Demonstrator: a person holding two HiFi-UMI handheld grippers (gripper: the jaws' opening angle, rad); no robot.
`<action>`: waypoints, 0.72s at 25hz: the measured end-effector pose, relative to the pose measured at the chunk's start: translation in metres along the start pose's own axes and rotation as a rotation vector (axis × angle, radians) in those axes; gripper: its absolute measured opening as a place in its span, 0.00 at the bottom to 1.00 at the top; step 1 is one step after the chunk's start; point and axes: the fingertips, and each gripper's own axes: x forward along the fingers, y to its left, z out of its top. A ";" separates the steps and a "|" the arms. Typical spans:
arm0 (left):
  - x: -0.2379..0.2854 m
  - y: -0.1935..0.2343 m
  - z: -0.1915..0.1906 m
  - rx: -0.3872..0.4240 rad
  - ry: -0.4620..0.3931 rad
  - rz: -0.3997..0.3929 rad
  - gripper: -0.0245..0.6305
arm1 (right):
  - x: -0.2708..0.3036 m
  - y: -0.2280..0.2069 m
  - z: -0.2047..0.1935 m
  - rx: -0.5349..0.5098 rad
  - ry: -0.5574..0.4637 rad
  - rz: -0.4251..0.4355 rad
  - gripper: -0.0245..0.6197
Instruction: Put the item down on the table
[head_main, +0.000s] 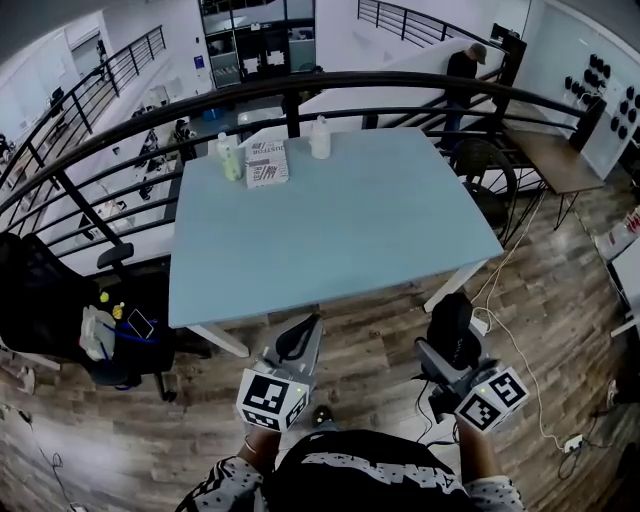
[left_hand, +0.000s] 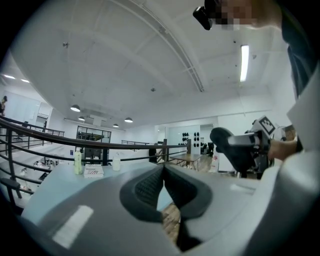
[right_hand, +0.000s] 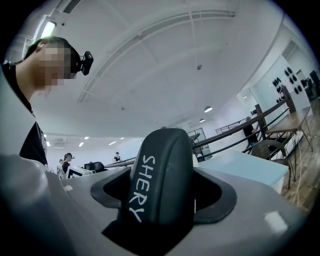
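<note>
**Pale blue surface (head_main: 380, 230) ahead, dark item (right_hand: 161, 180) held short of its near edge**

Wood-plank floor (head_main: 560, 300) runs under and around the surface, which stands on white legs on a raised level. A curved black railing (head_main: 300, 90) runs just behind its far edge, with a lower floor visible beyond. Along that far edge stand a green-tinted bottle (head_main: 229, 158), a printed box (head_main: 267, 163) just beside it, and a white bottle (head_main: 320, 137) a little to the right. A black chair (head_main: 60, 300) with small things on its seat sits off the surface's left corner. A wooden side table (head_main: 555, 160) stands well off to the right, and a person (head_main: 462, 75) in dark clothes stands by the railing at the back. The ceiling is white with strip and round lights.

Both grippers are near the person's body, over the floor and short of the near edge. The left gripper (head_main: 300, 338) has its fingers pressed together at the tips with nothing between them. The right gripper (head_main: 450, 345) pinches the item, a dark rounded thing with "SHERY" lettered in white down its side. It stands upright between the fingers, above the floor and not over the surface.
</note>
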 end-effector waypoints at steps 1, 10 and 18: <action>0.003 0.004 0.001 0.000 -0.001 -0.004 0.04 | 0.004 -0.001 0.000 -0.002 0.001 -0.005 0.62; 0.017 0.039 -0.001 0.014 -0.001 -0.017 0.04 | 0.034 -0.006 -0.006 0.000 0.007 -0.040 0.62; 0.016 0.059 -0.013 -0.009 0.000 -0.014 0.04 | 0.053 0.001 -0.020 0.000 0.033 -0.036 0.62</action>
